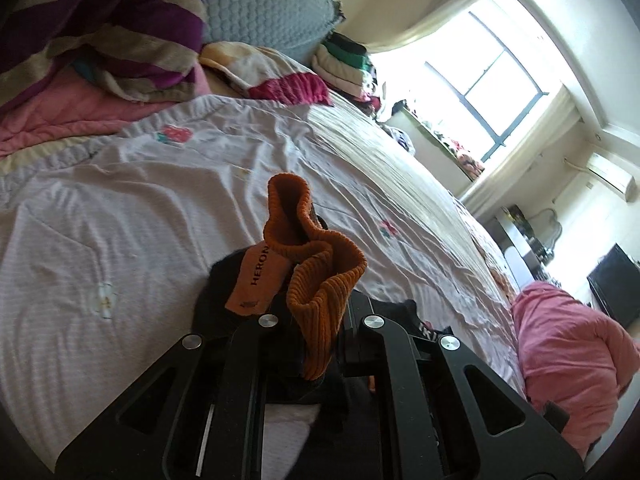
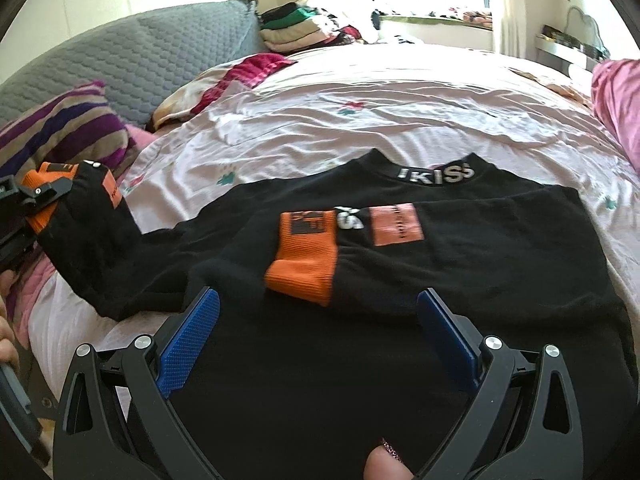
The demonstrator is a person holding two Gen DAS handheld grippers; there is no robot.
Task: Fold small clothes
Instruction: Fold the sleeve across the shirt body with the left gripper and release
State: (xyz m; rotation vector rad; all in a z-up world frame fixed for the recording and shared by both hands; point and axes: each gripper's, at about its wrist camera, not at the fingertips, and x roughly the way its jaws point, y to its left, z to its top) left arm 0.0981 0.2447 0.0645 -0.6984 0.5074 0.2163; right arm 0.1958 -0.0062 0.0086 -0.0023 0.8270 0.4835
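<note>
A black sweater (image 2: 460,280) with an "IKISS" collar (image 2: 436,174) lies flat on the bed. One sleeve is folded across its chest, the orange cuff (image 2: 304,256) beside an orange patch (image 2: 396,224). My right gripper (image 2: 318,336) hovers over the lower body of the sweater, open, blue pads (image 2: 188,344) wide apart with nothing held. The other sleeve (image 2: 92,240) is stretched out and lifted to the left. My left gripper (image 2: 32,204) is shut on that sleeve's orange cuff (image 2: 48,176). In the left wrist view the ribbed orange cuff (image 1: 316,272) bunches up out of my left gripper (image 1: 316,344).
The sheet (image 2: 360,120) is pale with small flowers. A striped purple blanket (image 2: 68,128) and grey quilted cushion (image 2: 140,52) lie at the left, folded clothes (image 2: 296,28) at the far end, and a pink quilt (image 2: 616,100) at the right. A fingertip (image 2: 384,464) shows at the bottom.
</note>
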